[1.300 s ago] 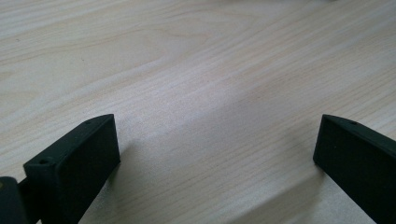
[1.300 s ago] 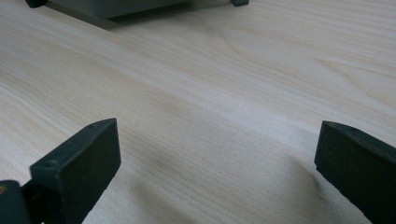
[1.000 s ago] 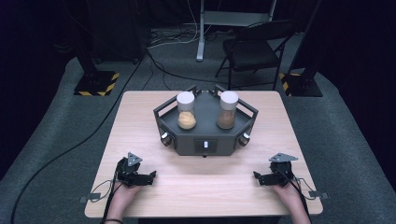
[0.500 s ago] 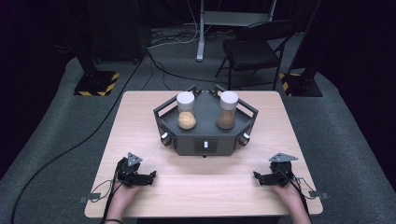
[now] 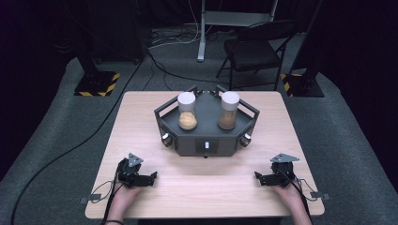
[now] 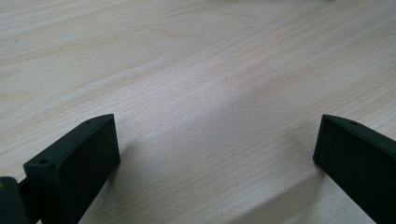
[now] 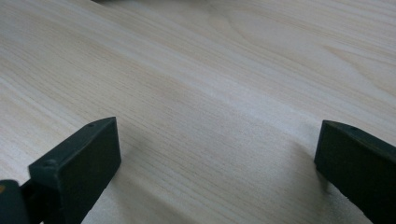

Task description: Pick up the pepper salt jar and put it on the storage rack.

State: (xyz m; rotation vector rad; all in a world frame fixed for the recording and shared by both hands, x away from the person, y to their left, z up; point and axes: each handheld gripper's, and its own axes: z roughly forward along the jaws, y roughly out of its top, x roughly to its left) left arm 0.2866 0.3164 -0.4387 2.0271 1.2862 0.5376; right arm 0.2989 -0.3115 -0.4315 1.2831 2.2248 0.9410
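Nothing has moved; both grippers (image 5: 151, 178) (image 5: 259, 178) rest spread at the table's (image 5: 141, 122) near edge. The jars (image 5: 187, 111) (image 5: 228, 110), judged rigid and slippery, are best gripped mid-body.

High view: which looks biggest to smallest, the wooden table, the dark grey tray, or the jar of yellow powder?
1. Light wooden table
2. Dark grey six-sided tray
3. White-lidded jar of yellow powder
The brown-powder jar looks alike in size.

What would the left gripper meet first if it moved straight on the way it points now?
Most likely nothing soon. The left gripper lies on the table, open, pointing right toward the right gripper. Bare wood lies between them; that gripper would probably come first, though the exact line is uncertain.
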